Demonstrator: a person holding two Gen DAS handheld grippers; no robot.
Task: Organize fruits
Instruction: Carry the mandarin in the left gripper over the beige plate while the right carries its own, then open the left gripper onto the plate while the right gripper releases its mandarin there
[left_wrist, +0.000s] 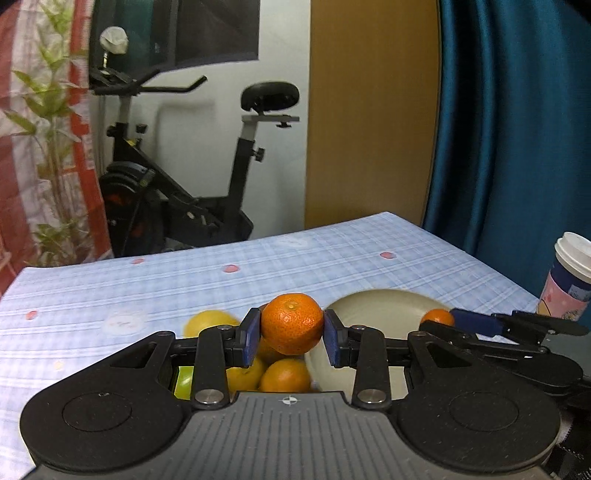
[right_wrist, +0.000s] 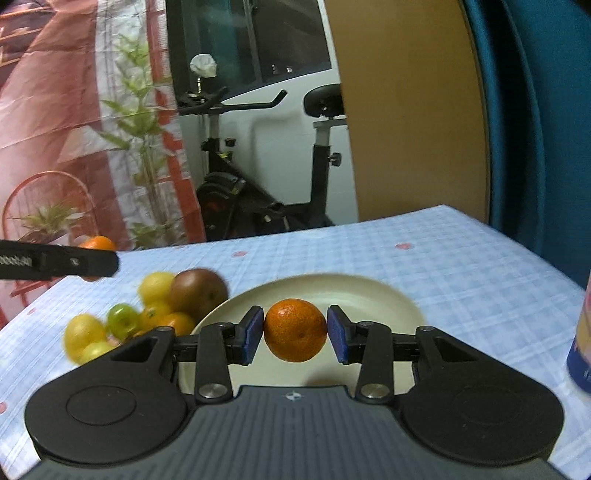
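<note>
My left gripper (left_wrist: 291, 334) is shut on an orange tangerine (left_wrist: 291, 321), held above a pile of fruit beside the cream plate (left_wrist: 388, 301). My right gripper (right_wrist: 295, 332) is shut on a second tangerine (right_wrist: 295, 330) and hovers over the plate (right_wrist: 373, 295). In the left wrist view the right gripper (left_wrist: 448, 320) reaches in from the right with its tangerine (left_wrist: 437, 316). The right wrist view shows the left gripper (right_wrist: 99, 258) at the left edge, its tangerine (right_wrist: 98, 242) half hidden behind a finger.
A pile of fruit lies left of the plate: a brown fruit (right_wrist: 199, 293), yellow lemons (right_wrist: 155, 286), a green fruit (right_wrist: 122, 319) and oranges (left_wrist: 284, 374). A lidded paper cup (left_wrist: 570, 280) stands at the table's right. The checked tablecloth (left_wrist: 332, 258) ends at the far edge.
</note>
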